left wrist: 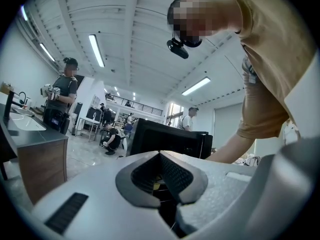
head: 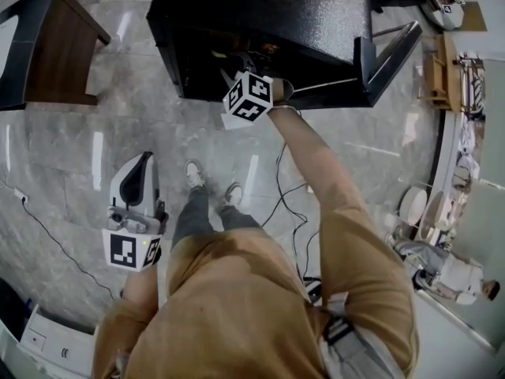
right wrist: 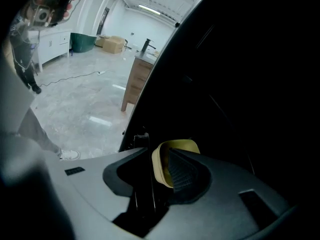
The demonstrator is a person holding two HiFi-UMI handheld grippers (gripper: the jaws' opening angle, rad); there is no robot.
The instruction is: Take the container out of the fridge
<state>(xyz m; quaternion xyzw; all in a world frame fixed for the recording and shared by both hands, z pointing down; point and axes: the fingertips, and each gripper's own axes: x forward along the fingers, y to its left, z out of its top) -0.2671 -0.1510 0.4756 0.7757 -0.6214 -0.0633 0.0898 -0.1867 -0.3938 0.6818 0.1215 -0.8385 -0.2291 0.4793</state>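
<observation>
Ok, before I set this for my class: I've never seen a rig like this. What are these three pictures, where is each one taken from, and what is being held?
There is no robot here. A person holds hand-held tongs in each hand. The head view comes from a camera on the person's head. It looks down at their body, the marble floor and a black fridge with its door open. The other two pictures come from cameras riding on the tongs. The left tongs are closed and empty, held low beside the person's leg. The right tongs reach into the fridge. Their view shows them closed on the wall of a yellow container in the dark interior. The patterned cubes are part of the tongs.
</observation>
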